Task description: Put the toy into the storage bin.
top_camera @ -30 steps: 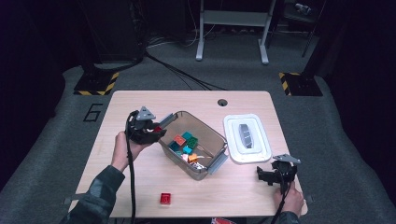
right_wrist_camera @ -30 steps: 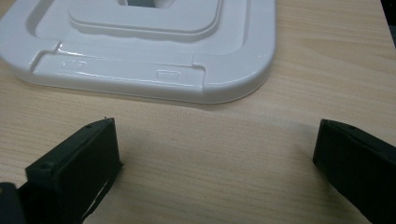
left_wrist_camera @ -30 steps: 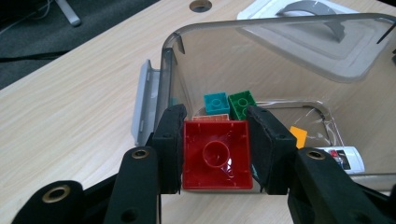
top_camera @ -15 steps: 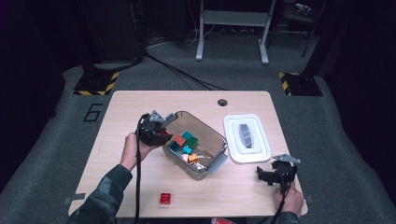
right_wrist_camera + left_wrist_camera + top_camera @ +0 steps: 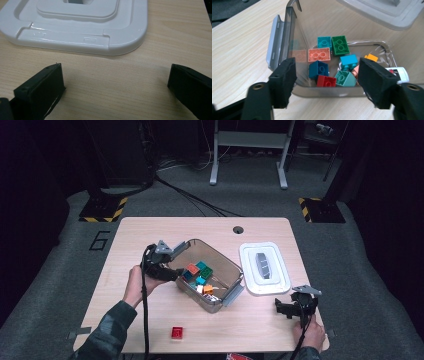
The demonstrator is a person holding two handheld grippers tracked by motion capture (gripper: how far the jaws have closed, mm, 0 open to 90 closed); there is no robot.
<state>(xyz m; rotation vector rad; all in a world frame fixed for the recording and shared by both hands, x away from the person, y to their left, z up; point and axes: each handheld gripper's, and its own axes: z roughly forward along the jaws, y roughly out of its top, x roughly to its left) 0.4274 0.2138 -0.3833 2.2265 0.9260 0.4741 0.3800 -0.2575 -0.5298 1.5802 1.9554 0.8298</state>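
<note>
A clear grey bin (image 5: pixel 222 254) in the middle of the table holds several coloured bricks. My left gripper (image 5: pixel 172 270) hangs over the bin's left end. Its jaws have just been opening and now stand open (image 5: pixel 328 72) with nothing gripped. Below them in the bin (image 5: pixel 294 32) lie a red brick (image 5: pixel 326 81), a dark blue brick (image 5: pixel 318 69), an orange one (image 5: pixel 319 54) and a green one (image 5: pixel 340 45). Another red brick (image 5: pixel 177 332) sits alone near the table's front edge. My right gripper (image 5: pixel 281 309) rests open at the front right, empty (image 5: pixel 115 80).
The bin's white lid (image 5: pixel 250 285) lies flat to the right of the bin, just beyond the right gripper; its rim (image 5: pixel 82 42) fills the top of the right gripper view. A cable hole (image 5: pixel 238 229) sits near the table's far edge.
The left hand has shifted a little right, up to the bin's left end. The right gripper has stayed still.
</note>
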